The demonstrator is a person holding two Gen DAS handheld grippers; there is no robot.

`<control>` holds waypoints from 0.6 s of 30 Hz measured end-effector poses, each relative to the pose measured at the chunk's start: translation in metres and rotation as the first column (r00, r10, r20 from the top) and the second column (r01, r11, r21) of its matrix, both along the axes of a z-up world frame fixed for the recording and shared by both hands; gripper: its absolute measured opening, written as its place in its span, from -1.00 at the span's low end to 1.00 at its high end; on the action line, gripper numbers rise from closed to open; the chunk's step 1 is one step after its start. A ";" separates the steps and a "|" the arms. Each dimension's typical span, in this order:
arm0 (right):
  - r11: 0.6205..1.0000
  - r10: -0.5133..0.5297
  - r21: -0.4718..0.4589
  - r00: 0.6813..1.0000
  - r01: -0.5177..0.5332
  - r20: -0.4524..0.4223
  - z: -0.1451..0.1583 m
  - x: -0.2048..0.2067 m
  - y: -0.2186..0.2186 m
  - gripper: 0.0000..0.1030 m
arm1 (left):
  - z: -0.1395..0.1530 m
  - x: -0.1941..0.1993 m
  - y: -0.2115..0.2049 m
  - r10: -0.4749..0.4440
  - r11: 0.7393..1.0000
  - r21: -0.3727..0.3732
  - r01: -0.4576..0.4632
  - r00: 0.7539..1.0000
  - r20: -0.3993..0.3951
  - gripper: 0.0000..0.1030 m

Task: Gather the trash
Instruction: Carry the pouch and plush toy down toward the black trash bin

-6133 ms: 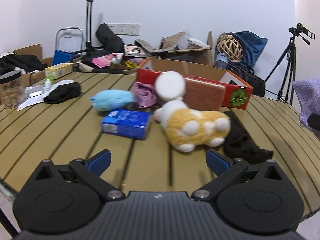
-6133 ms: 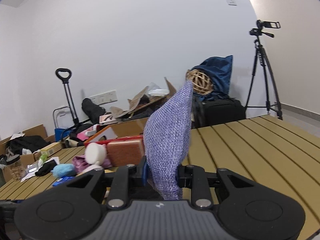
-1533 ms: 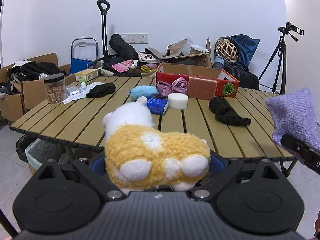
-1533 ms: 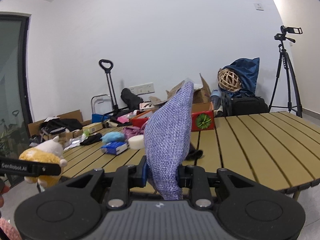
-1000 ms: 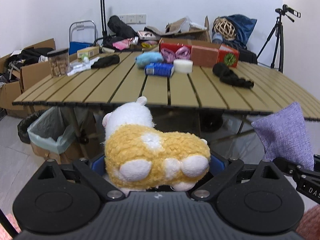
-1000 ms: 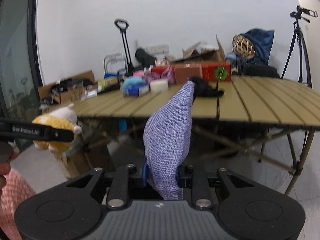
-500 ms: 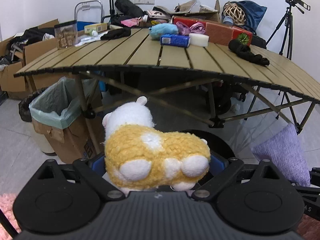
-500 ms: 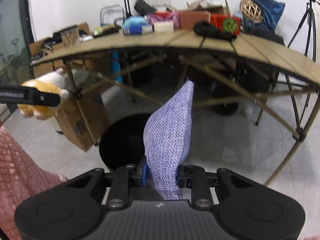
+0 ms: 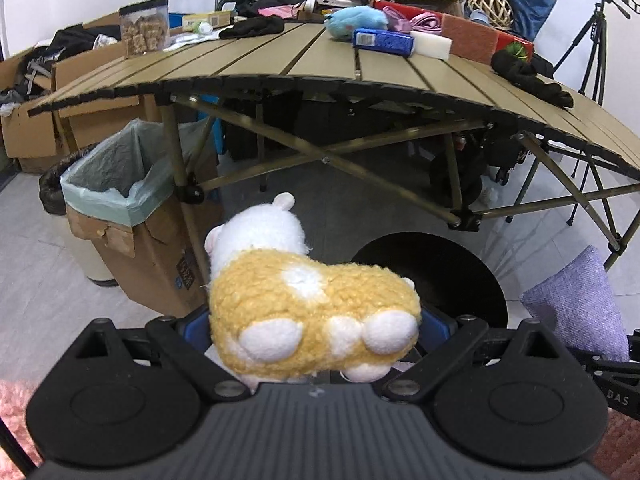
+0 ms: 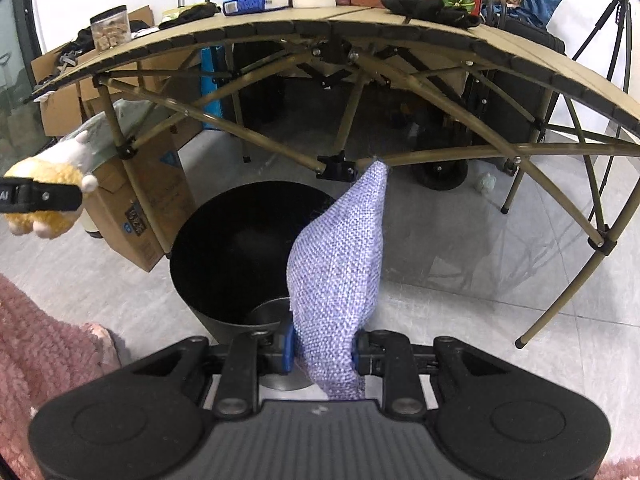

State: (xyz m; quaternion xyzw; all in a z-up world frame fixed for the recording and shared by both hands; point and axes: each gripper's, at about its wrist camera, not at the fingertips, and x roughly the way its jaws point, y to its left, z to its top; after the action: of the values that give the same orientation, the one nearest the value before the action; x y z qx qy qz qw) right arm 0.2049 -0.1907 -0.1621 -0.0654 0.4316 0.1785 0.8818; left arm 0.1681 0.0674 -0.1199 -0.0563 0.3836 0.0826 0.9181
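My left gripper (image 9: 316, 330) is shut on a yellow and white plush toy (image 9: 308, 308), which fills the space between its blue pads. My right gripper (image 10: 322, 346) is shut on a purple woven pouch (image 10: 340, 264) that stands up from its jaws. A black round bin (image 10: 236, 256) sits on the floor under the table edge, just ahead of and below both grippers. In the left wrist view the black bin (image 9: 440, 276) lies right behind the plush toy, and the purple pouch (image 9: 576, 308) shows at the right. The plush toy (image 10: 48, 196) also appears at the right wrist view's left edge.
A slatted folding table (image 9: 280, 60) stands above, with a blue box, white sponge, black cloth and a jar on it. A cardboard box lined with a pale green bag (image 9: 120, 200) stands left of the black bin. Table legs (image 10: 560, 184) cross overhead. Pink rug (image 10: 44, 340) at lower left.
Both grippers have sunk and tilted downward from table height to below the table edge. The black bin has come closer and now fills the view ahead. Both grips are unchanged.
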 end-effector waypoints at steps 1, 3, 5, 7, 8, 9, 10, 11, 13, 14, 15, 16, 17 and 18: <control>1.000 0.001 -0.003 1.000 -0.001 -0.003 -0.001 0.002 0.002 -0.54 | -0.001 0.000 0.002 0.004 1.000 -0.004 -0.004 1.000 -0.003 0.88; 1.000 0.007 -0.011 1.000 -0.007 -0.010 -0.004 0.007 0.007 -0.54 | -0.002 0.001 0.005 0.011 1.000 -0.008 -0.011 1.000 -0.004 0.88; 1.000 0.015 -0.016 1.000 -0.015 -0.015 -0.006 0.010 0.012 -0.54 | -0.002 0.000 0.007 0.017 1.000 -0.006 -0.017 1.000 0.000 0.88; 1.000 0.023 -0.021 1.000 -0.023 -0.016 -0.007 0.015 0.017 -0.54 | -0.002 0.000 0.008 0.021 1.000 -0.001 -0.021 1.000 0.002 0.88; 0.999 0.027 -0.022 1.000 -0.027 -0.014 -0.007 0.016 0.020 -0.54 | -0.003 0.000 0.008 0.024 1.000 0.003 -0.024 1.000 0.001 0.88; 0.999 0.032 -0.022 0.999 -0.032 -0.013 -0.008 0.019 0.023 -0.54 | -0.004 0.001 0.009 0.030 1.000 0.007 -0.030 1.000 -0.003 0.88; 0.999 0.037 -0.022 0.999 -0.037 -0.012 -0.009 0.021 0.026 -0.54 | -0.005 0.002 0.010 0.035 0.999 0.009 -0.035 0.999 -0.008 0.88; 0.999 0.042 -0.022 0.999 -0.043 -0.009 -0.009 0.024 0.029 -0.54 | -0.006 0.004 0.010 0.038 0.999 0.008 -0.038 0.999 -0.013 0.88; 0.998 0.061 -0.021 0.998 -0.061 -0.001 -0.009 0.029 0.036 -0.54 | -0.008 0.006 0.011 0.044 0.999 0.006 -0.044 0.999 -0.021 0.88; 0.997 0.070 -0.023 0.998 -0.070 0.001 -0.009 0.031 0.040 -0.54 | -0.008 0.006 0.012 0.045 0.999 0.006 -0.045 0.999 -0.023 0.88; 0.997 0.079 -0.027 0.997 -0.079 0.004 -0.010 0.033 0.043 -0.54 | -0.008 0.007 0.012 0.045 0.999 0.005 -0.045 0.999 -0.027 0.88; 0.996 0.089 -0.030 0.996 -0.089 0.007 -0.011 0.036 0.047 -0.54 | -0.009 0.007 0.012 0.043 0.999 0.003 -0.043 0.999 -0.031 0.88; 0.995 0.096 -0.032 0.995 -0.096 0.009 -0.011 0.038 0.050 -0.54 | -0.009 0.007 0.013 0.040 0.999 -0.006 -0.040 0.999 -0.033 0.88; 0.994 0.103 -0.036 0.995 -0.103 0.011 -0.012 0.041 0.054 -0.54 | -0.009 0.007 0.013 0.037 0.999 -0.015 -0.038 0.999 -0.034 0.88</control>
State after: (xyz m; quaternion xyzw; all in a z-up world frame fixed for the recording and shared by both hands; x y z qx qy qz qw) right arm 0.2460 -0.1371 -0.1743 -0.1046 0.4248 0.2156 0.8730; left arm 0.1750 0.0808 -0.1291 -0.0691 0.3985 0.0977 0.9093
